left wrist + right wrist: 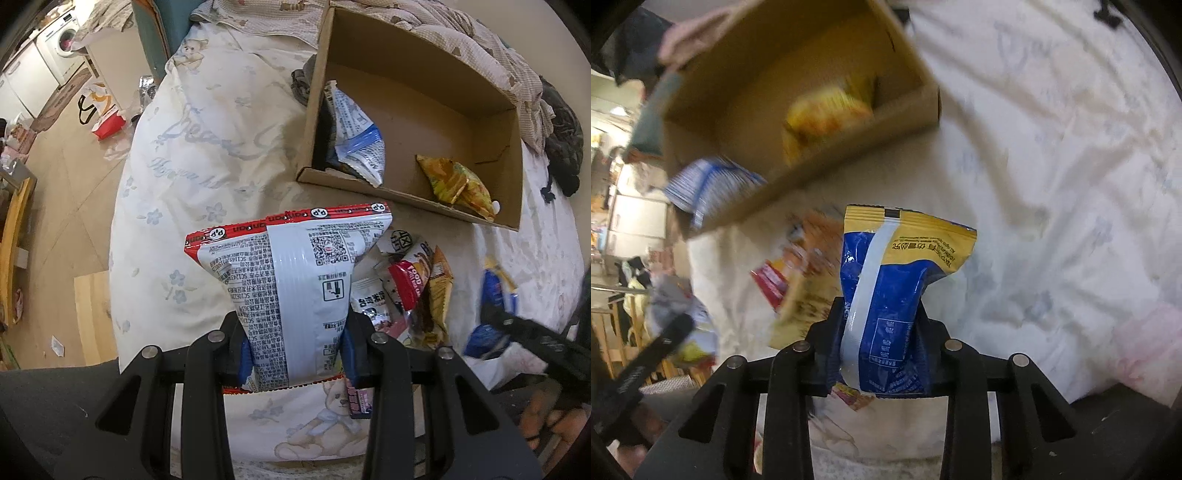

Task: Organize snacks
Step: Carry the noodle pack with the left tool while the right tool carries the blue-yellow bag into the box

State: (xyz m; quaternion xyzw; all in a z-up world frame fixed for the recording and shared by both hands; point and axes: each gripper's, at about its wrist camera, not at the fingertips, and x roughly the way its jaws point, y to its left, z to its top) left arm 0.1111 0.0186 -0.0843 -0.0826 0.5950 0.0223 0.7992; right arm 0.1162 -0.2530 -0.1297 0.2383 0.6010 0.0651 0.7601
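While my left gripper (295, 350) pinches a crinkly white packet (291, 284), my right gripper (881, 350) clamps a glossy blue pouch (886, 295) near the cardboard box (515, 184) rim.

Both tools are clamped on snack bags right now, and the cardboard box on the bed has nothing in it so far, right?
Not quite. In the left wrist view the cardboard box already holds a blue-white bag and a yellow bag. Both tools are clamped on bags.
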